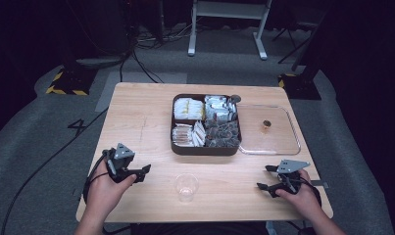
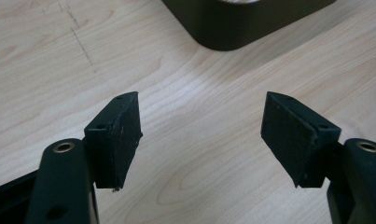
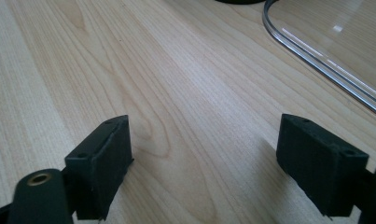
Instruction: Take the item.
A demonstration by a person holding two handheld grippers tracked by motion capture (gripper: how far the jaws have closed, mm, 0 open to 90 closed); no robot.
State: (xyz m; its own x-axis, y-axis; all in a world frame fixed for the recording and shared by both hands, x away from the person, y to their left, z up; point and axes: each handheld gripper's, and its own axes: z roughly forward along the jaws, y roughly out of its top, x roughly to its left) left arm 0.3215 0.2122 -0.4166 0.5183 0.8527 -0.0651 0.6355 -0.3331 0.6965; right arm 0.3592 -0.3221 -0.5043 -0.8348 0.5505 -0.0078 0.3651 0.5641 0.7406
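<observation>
Wooden table (image 1: 136, 117) under everything. Dark sectioned box (image 1: 206, 147) of packets sits ahead between both grippers. Left gripper (image 1: 145, 171) and right gripper (image 1: 264, 177) both spread wide, empty. Clear cup (image 1: 186, 187) stands untouched between them.

— What gets cut off in the left gripper view?
— The dark tray (image 2: 232, 25): the top edge slices it, leaving one rounded corner, and its contents stay hidden.
— And the right gripper view?
— The clear lid (image 3: 316, 51) runs off the top and right edges.
— From the high view, can you read the packets (image 1: 187, 108)?
— No, too small and blurred. The small brown thing (image 1: 266, 125) on the lid is also too tiny to identify.
— The worktop (image 1: 141, 117)?
— The person's forearms cover part of its near edge.
</observation>
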